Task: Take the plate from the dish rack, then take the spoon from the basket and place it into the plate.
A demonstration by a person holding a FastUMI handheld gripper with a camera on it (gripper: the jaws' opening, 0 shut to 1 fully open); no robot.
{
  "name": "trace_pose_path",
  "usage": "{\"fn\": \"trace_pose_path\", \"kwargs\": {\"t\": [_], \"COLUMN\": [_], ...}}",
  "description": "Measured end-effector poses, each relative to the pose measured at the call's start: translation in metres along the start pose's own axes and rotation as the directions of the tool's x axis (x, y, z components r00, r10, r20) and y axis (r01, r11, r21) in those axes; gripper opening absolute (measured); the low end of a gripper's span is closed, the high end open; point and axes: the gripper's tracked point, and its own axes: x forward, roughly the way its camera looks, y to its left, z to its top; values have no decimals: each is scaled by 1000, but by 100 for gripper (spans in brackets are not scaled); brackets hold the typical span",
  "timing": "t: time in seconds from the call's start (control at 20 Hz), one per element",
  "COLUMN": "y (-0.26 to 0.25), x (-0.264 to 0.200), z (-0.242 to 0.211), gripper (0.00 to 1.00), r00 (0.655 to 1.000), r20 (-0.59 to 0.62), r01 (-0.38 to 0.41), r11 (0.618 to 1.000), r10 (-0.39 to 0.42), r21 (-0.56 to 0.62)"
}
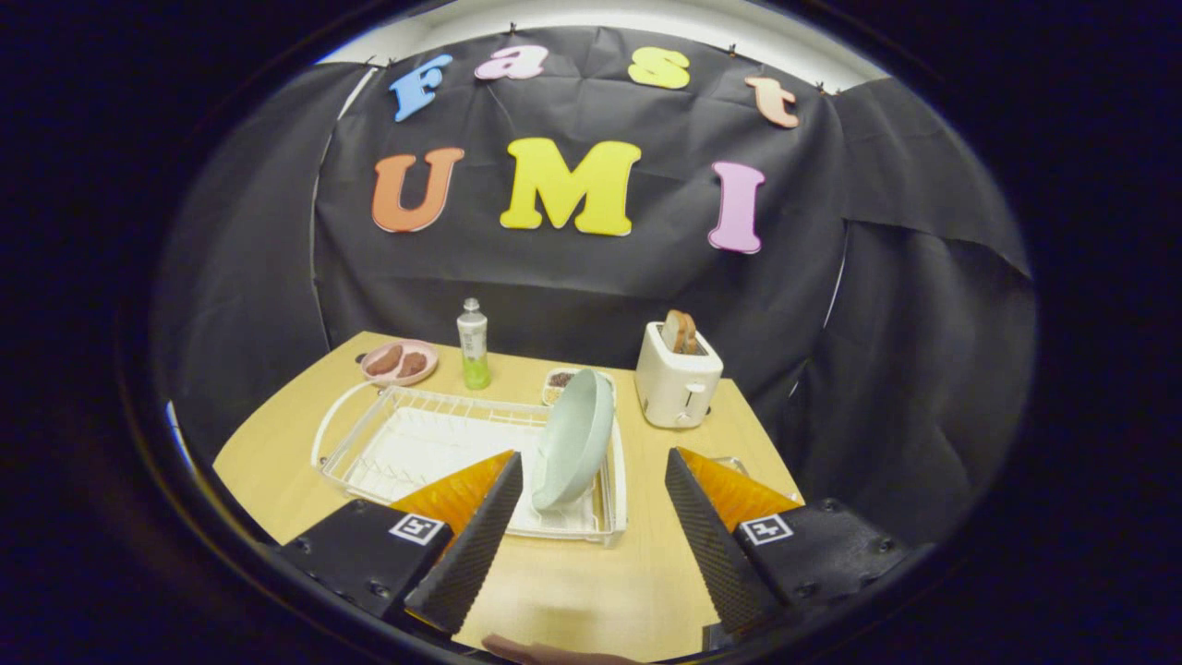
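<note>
The hand-held gripper (591,517) hangs released, fingers spread wide with nothing between them. Just ahead, the pale green plate (574,440) stands on edge in the white dish rack (369,441) on the tabletop (572,591). Plate pickup seems the current step; next, advance and close on its rim.

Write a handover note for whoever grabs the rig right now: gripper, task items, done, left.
Hand-held gripper: open, holding nothing, fingers spread short of the dish rack.
Plate: pale green, standing on edge in the rack's right end, just ahead of the fingers.
Spoon and basket: can't make them out from here.
Done: nothing yet.
Left: grasp the plate and lift it out, set it on the table, fetch the spoon, put it in the plate.
</note>
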Motion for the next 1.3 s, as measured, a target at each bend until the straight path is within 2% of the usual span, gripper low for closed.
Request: {"fn": "trace_pose_path", "kwargs": {"t": [0.15,0.25,0.45,0.5,0.65,0.75,1.0,1.2,1.3], "y": [14,14,9,12,11,8,21,31,32], "x": [41,63,106,114,124,132,144,142,140], "z": [18,24,37,33,16,24,34,29,28], "gripper": [100,100,100,99,91,90,69,53,37], "r00": [990,975,941,922,811,804,799,788,786], "r20": [-135,-224,-327,-379,-568,-569,-582,-591,-584], "r01": [-34,-12,46,34,47,58,52,85,122], "r11": [999,999,991,991,984,976,982,981,976], "r10": [28,1,-85,-81,-138,-170,-152,-172,-204], "r21": [-40,-48,-124,-130,-172,-210,-184,-174,-178]}}
